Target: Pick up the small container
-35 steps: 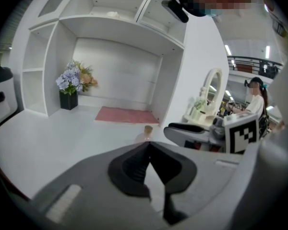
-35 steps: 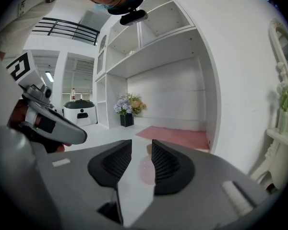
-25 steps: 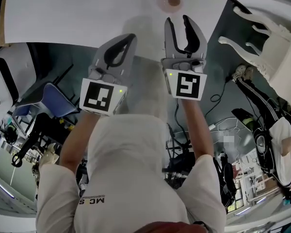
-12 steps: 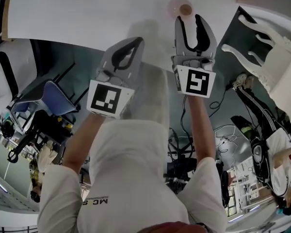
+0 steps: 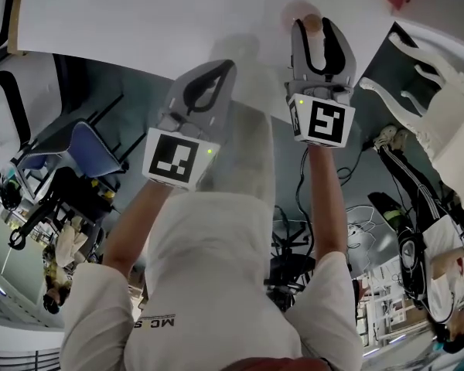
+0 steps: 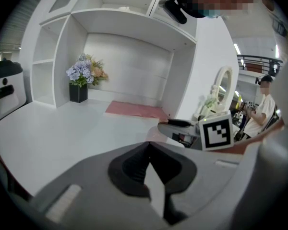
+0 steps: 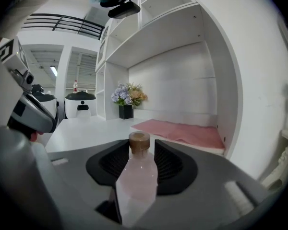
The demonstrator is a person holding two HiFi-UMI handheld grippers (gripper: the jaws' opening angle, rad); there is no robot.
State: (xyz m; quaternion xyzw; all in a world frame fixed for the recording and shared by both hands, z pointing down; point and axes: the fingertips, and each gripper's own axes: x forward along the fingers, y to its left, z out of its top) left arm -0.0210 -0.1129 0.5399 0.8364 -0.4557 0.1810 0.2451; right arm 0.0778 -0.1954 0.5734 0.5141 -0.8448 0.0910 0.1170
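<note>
right gripper [image 5: 317,33] advanced, closing around container [image 7: 137,174]

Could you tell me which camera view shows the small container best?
The right gripper view: the small container stands upright between the right gripper's closing jaws. The head view shows only its cap; the left gripper view, nothing clear.

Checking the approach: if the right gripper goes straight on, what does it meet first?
The bottle: it stands between the closing jaws of the right gripper, apparently not yet clamped.
</note>
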